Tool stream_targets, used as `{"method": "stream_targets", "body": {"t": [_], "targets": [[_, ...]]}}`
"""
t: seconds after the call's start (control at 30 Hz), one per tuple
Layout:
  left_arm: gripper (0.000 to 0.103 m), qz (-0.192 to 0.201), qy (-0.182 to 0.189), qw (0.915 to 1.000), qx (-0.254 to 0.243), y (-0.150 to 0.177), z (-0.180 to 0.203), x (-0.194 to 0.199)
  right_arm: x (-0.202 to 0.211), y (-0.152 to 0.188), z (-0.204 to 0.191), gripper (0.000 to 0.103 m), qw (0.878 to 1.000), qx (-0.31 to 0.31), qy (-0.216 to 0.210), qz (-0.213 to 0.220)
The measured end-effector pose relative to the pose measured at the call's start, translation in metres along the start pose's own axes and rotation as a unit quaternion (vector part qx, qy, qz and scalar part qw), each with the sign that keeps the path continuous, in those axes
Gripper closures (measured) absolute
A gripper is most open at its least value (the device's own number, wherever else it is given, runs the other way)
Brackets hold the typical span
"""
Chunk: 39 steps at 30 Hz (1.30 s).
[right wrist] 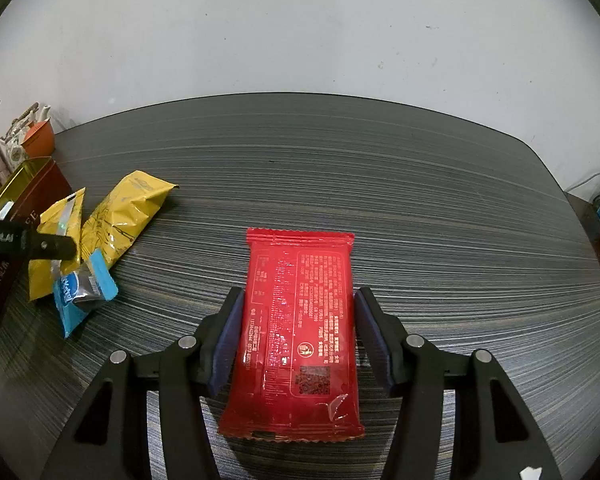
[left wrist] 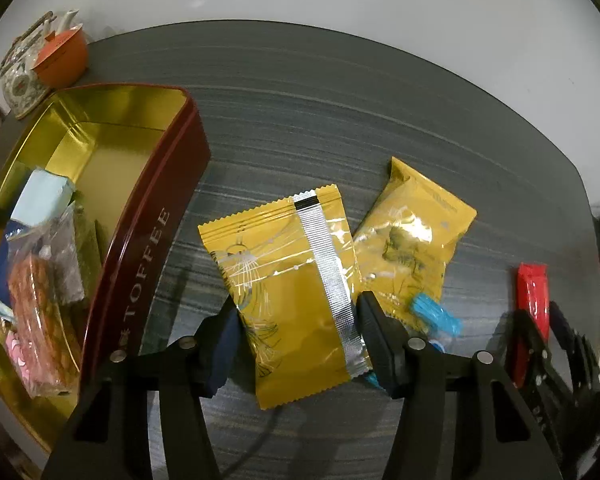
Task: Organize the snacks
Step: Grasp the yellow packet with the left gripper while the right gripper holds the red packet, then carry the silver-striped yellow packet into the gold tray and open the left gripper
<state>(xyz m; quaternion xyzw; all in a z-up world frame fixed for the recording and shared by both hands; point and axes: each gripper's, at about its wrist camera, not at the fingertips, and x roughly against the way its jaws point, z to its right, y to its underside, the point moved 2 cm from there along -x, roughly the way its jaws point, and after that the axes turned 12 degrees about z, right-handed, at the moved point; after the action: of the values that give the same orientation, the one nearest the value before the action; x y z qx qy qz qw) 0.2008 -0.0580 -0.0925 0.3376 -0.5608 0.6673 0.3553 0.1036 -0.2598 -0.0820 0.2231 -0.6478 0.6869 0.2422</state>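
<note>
Left gripper (left wrist: 296, 340) is clamped on the yellow packet with the silver seam (left wrist: 288, 280), pads pressing both long edges, the red TOFFEE tin (left wrist: 148, 264) just beside at 9 o'clock with snacks already inside and its far half bare. A second yellow packet (left wrist: 412, 240) touches the first at 2 o'clock, and a blue wrapper (left wrist: 434, 314) lies against it. Right gripper (right wrist: 296, 340) straddles the red packet (right wrist: 296, 332), left pad on its edge, right-side contact unclear; open striped table (right wrist: 420, 200) from 12 to 3 o'clock.
</note>
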Motion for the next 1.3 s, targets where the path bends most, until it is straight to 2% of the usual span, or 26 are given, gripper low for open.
{"method": "stream_targets", "body": {"t": [0.43,0.83,1.1,1.3], "targets": [[0.052,0.017,0.005,0.9995,-0.025,0.014,0.003,0.028,0.002,0.000,0.000,0.049,1.000,-0.001,-0.002,0.000],[0.054,0.019,0.025,0.9984,-0.046,0.027,-0.004,0.053,0.002,0.001,0.002,0.049,1.000,0.000,-0.003,-0.001],[0.054,0.039,0.041,0.9967,-0.058,0.022,-0.005,0.081,0.002,0.000,0.002,0.049,1.000,0.000,-0.003,-0.001],[0.054,0.064,0.036,0.9956,-0.059,0.005,-0.026,0.104,0.002,0.000,0.003,0.049,1.000,0.000,-0.003,-0.001]]}}
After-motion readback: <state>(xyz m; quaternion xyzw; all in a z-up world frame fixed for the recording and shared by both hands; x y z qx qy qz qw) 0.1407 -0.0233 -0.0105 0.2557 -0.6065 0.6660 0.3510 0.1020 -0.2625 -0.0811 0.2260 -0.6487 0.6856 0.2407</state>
